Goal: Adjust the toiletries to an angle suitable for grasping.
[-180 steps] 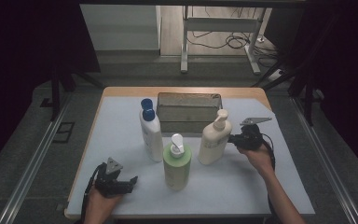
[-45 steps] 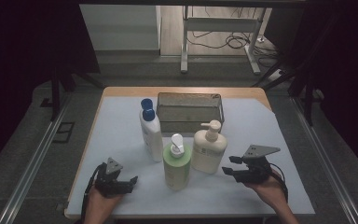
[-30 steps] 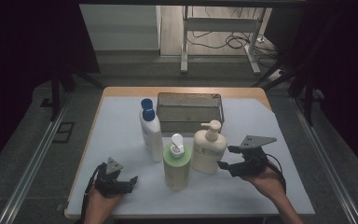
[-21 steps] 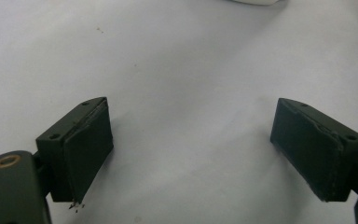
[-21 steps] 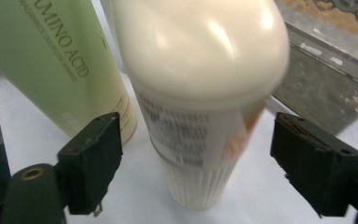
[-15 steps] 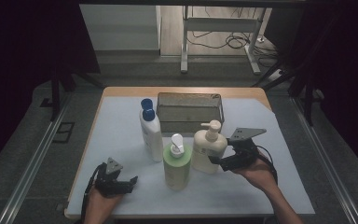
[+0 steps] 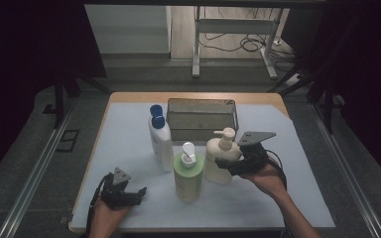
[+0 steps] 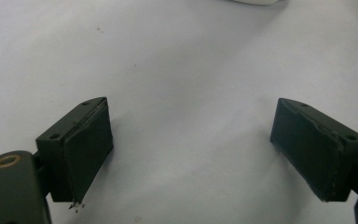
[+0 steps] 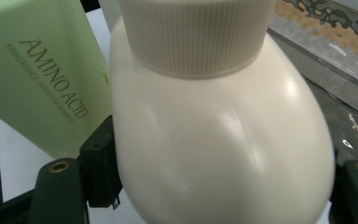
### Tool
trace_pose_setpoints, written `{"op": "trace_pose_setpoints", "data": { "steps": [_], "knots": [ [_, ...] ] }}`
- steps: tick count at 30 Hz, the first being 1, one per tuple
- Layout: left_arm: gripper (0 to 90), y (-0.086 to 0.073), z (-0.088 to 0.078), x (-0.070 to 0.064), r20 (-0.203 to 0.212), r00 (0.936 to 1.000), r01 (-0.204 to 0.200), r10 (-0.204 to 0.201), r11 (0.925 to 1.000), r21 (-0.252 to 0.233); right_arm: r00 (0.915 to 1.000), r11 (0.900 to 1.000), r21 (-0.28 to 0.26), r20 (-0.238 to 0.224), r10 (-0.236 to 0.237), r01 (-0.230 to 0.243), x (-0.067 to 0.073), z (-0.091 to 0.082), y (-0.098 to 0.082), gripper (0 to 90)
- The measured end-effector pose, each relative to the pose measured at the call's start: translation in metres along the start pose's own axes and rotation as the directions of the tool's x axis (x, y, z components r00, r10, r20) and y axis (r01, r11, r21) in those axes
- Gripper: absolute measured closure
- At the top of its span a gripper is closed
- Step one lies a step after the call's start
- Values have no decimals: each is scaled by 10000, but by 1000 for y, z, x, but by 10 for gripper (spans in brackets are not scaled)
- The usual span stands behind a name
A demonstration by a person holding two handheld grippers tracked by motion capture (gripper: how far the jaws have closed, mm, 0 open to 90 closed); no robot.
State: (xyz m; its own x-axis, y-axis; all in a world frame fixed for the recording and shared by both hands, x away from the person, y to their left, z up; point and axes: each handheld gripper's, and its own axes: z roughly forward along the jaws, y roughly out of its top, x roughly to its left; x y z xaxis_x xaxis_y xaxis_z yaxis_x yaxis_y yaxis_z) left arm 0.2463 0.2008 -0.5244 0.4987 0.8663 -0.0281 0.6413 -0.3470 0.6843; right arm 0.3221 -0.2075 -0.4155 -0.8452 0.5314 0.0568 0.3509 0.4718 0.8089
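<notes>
Cream pump bottle (image 7: pixel 219 159): stands upright on the white mat (image 7: pixel 129 124), right of centre, its long axis vertical and its pump head on top. In the right gripper view its rounded shoulder (image 9: pixel 223 140) sits just under the ribbed collar, between that gripper's two jaws.

Right gripper (image 7: pixel 230 166): comes at the bottle from the bottle's right side, held roughly level. The jaws have just been closing with the bottle's body between them — they hug both flanks, and the left pad looks to be touching, but I cannot tell whether they already press. I judge it a grasp being taken, not yet settled.

Key relation: the bottle lies straight ahead of the right gripper, its upright axis crossing the jaws' line — so a squeeze across the body is what the coming move needs.

Left gripper (image 7: pixel 129 194): rests near the mat's front left corner, well apart from the bottle; its jaws stand wide with bare mat between them (image 8: pixel 191 140).

Green pump bottle (image 7: pixel 187 173): just beside the cream one, on its left, possibly touching — a tight neighbour for lifting.

White bottle with blue cap (image 7: pixel 160 141): farther left, upright.

Metal tray (image 7: pixel 202 103): behind the bottles.
</notes>
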Motion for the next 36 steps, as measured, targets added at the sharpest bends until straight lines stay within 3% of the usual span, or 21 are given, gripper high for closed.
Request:
{"op": "trace_pose_setpoints", "data": {
  "steps": [3,8,17,36],
  "knots": [
    [123,0,0,0,0,10000,0,0,10000,1,9992,9992,31,-55,-392,392,2,-3,-1,355],
    [123,0,0,0,0,10000,0,0,10000,1,9987,9988,98,186,-483,482,9,-4,-1,362],
    [123,0,0,0,6,10000,4,-4,10000,8,9974,9993,284,675,-266,247,11,-8,6,365],
    [122,0,0,0,9,10000,13,-13,10000,-1,9954,9997,61,927,228,-235,2,-22,30,366]
  ]
}}
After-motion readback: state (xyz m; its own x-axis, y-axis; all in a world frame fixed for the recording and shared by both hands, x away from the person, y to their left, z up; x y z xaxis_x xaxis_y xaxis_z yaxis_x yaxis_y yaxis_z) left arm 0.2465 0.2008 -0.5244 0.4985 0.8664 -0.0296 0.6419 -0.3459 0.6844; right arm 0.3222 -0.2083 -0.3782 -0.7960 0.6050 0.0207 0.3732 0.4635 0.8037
